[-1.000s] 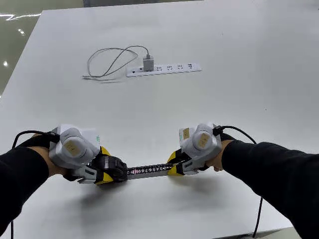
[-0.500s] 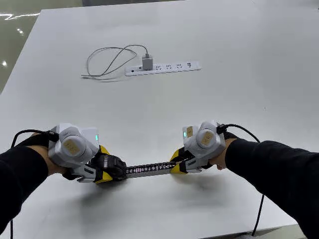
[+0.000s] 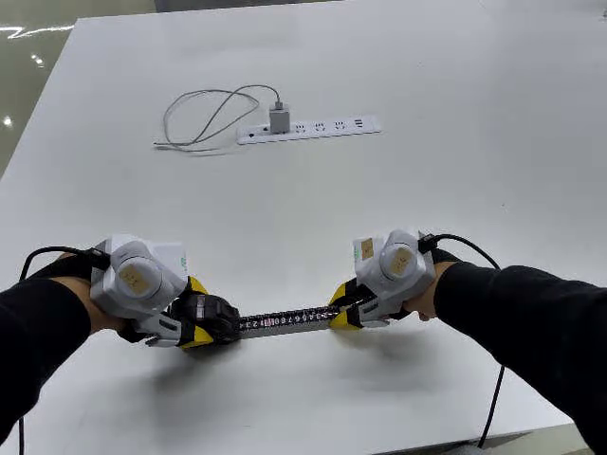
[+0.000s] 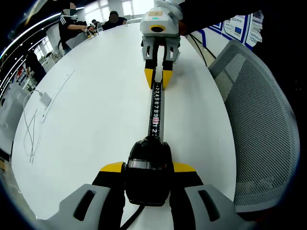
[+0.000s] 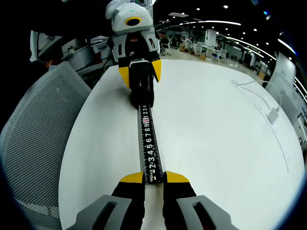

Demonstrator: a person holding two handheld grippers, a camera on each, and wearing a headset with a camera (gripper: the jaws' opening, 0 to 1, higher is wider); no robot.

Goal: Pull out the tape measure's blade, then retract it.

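**Item:** black tape-measure case (image 4: 148,165), low at the white worktop (image 3: 398,199) close to its near edge, clamped across its sides by the left gripper (image 3: 201,329).

**Attached:** dark numbered metal blade (image 5: 147,139), partly drawn out, its tip nipped between the jaws of the right gripper (image 5: 153,178).

**Hazards, as judged:**
- The tip slips free and the blade whips back.
- The blade kinks if lifted or twisted.
- The case skids toward the near edge.

**Clearance:** bare worktop to the right and ahead. The white power strip (image 3: 308,128) and looped grey cable (image 3: 204,112) lie well apart on the far side.
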